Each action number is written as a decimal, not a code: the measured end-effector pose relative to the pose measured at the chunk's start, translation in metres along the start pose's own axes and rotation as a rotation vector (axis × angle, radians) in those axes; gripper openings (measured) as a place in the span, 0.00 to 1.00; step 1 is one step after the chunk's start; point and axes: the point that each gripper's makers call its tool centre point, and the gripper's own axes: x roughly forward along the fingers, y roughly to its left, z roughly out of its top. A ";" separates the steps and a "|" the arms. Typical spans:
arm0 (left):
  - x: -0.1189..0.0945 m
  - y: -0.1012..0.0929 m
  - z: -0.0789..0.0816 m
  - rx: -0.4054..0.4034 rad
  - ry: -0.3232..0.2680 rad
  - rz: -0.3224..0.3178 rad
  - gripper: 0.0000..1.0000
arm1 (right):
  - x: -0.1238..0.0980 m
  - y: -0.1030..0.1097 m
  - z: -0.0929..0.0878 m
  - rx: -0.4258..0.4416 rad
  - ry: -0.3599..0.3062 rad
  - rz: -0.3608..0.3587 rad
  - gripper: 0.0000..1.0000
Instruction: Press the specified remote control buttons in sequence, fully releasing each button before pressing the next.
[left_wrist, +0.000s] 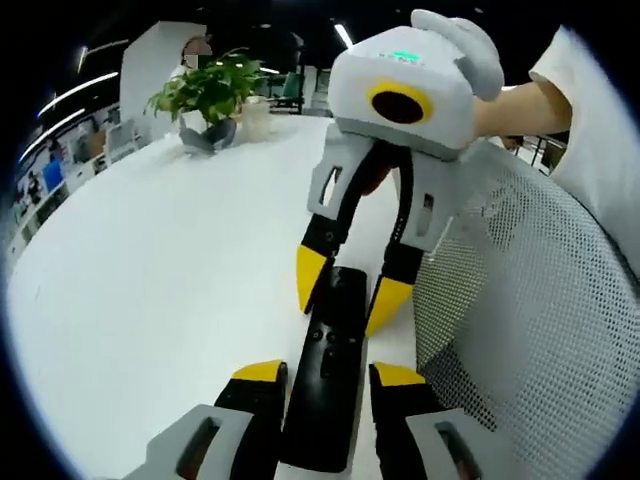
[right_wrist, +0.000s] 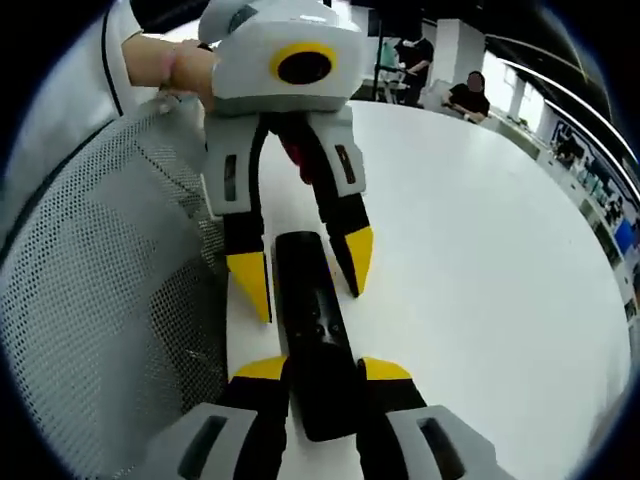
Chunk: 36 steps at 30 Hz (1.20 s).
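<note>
A black remote control (left_wrist: 328, 375) lies flat on the white counter (left_wrist: 150, 290), its long axis running straight from one claw to the other, button face up. The left claw (left_wrist: 327, 378) clamps one end between its yellow-tipped jaws; the right claw (right_wrist: 322, 372) clamps the opposite end in the same way. The two claws face each other along the remote's length. A white mesh chair back (left_wrist: 530, 300) stands just beside the counter edge. A potted plant (left_wrist: 208, 95) sits well apart at the far side.
</note>
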 end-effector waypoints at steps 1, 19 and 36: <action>-0.002 0.000 0.000 0.003 -0.002 0.008 0.50 | 0.000 0.000 0.000 0.004 -0.002 0.001 0.23; -0.123 0.049 0.056 -0.204 -0.508 0.385 0.88 | -0.010 -0.009 -0.002 0.115 -0.046 -0.016 0.34; -0.252 0.083 0.072 -0.239 -0.751 0.795 1.00 | -0.009 -0.004 0.000 0.039 -0.015 0.024 0.34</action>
